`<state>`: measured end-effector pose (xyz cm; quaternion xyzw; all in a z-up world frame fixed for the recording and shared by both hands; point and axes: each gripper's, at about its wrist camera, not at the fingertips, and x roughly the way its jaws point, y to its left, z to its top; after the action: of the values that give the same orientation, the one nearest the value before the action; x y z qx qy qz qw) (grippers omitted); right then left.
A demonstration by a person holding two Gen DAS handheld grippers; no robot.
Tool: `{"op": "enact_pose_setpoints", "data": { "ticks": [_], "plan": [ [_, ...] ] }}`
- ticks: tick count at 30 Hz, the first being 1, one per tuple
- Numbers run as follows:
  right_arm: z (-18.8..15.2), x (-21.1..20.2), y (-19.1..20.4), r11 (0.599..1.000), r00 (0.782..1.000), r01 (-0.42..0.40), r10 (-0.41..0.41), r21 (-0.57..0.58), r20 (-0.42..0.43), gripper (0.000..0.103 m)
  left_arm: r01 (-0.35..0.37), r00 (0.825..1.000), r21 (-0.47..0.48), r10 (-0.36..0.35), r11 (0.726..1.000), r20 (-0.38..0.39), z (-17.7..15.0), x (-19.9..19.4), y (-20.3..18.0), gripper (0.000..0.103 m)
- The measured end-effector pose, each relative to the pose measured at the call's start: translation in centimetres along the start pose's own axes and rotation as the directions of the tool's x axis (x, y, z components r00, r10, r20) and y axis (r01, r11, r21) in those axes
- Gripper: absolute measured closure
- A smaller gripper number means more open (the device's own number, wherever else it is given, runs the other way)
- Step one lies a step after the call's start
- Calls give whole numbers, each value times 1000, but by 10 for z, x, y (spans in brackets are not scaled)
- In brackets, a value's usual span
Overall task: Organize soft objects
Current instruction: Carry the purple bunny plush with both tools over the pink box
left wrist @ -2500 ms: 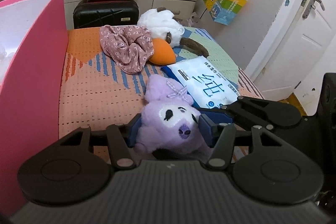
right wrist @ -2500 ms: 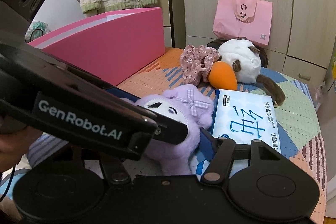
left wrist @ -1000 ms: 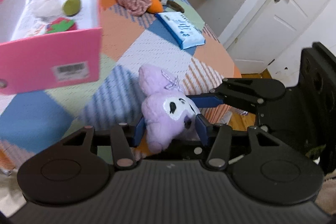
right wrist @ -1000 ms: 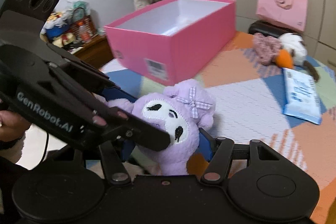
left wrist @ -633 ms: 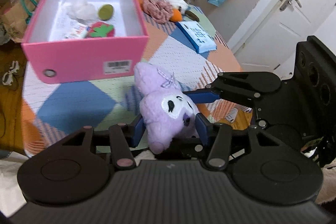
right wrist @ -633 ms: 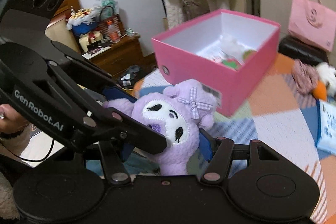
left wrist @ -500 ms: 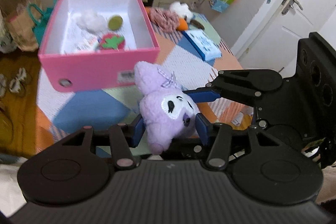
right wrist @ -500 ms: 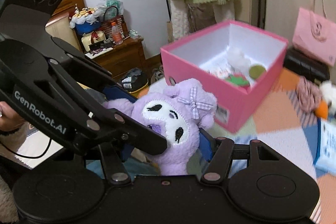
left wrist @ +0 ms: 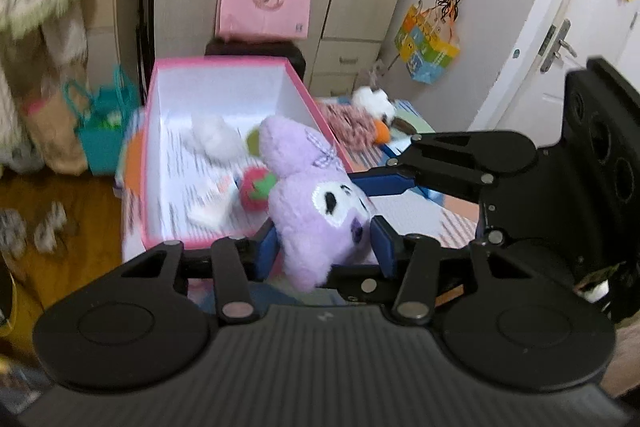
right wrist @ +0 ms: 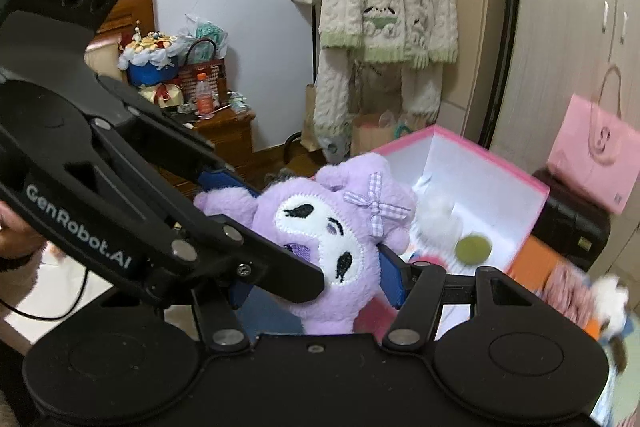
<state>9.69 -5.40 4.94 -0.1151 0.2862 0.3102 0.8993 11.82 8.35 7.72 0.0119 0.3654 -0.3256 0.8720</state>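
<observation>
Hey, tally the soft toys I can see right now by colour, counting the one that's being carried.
Purple: 1, the plush held in both tongs
White: 2
Red: 1, the strawberry
Green: 1, the ball
Total: 5

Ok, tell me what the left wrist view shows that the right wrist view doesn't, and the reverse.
Only the left wrist view shows the white door, the colourful hanging bag and the red strawberry toy in the box. Only the right wrist view shows the knitted cardigan and the cluttered wooden cabinet. Both show the purple plush clamped by the left gripper and the right gripper, and the pink box.
</observation>
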Motion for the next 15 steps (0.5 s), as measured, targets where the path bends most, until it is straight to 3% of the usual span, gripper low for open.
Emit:
{"op": "enact_pose_setpoints", "data": {
  "ticks": [6,15],
  "plan": [
    [17,31,-27,1000,1000,-2,2,-13,13,38,-3,998,-36,5,999,60,20,25,30,58],
    [35,87,-79,998,998,-60,59,-34,-24,37,-31,998,-120,37,992,49,49,81,73,59]
  ]
}}
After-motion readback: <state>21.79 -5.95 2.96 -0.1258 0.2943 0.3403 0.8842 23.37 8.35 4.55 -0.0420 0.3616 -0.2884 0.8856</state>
